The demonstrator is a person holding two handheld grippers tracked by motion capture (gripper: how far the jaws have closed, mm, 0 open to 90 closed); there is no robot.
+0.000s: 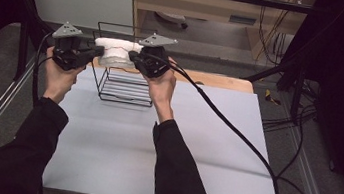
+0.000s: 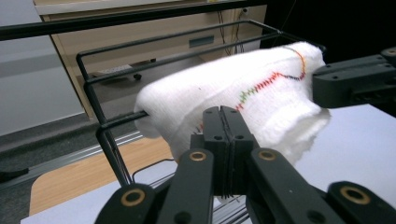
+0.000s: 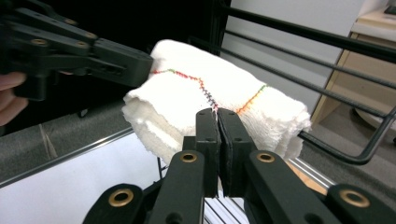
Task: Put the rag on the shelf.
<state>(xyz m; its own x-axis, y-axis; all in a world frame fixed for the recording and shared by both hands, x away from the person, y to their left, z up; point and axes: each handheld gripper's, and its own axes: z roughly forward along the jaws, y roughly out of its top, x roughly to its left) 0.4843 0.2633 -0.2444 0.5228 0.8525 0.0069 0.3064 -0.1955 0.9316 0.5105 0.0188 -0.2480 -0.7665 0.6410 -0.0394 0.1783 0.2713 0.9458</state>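
A folded white cloth point(image 1: 114, 51) with a multicoloured stitched zigzag hangs over the top bars of a black wire rack point(image 1: 125, 91) at the far side of the table. My left gripper point(image 1: 96, 52) is shut on the cloth's left end, and my right gripper point(image 1: 132, 56) is shut on its right end. In the left gripper view the white cloth point(image 2: 243, 93) drapes over the rack bar point(image 2: 116, 123), with my left gripper point(image 2: 227, 122) pinching its near edge. In the right gripper view my right gripper point(image 3: 217, 122) pinches the cloth point(image 3: 205, 100), and the other gripper's jaw grips its far corner.
The grey tabletop point(image 1: 154, 140) spreads out in front of the rack. A wooden board point(image 1: 222, 81) lies along the table's far edge. Cables point(image 1: 236, 130) trail from the grippers across the right of the table. A wooden cabinet point(image 1: 197, 4) stands behind.
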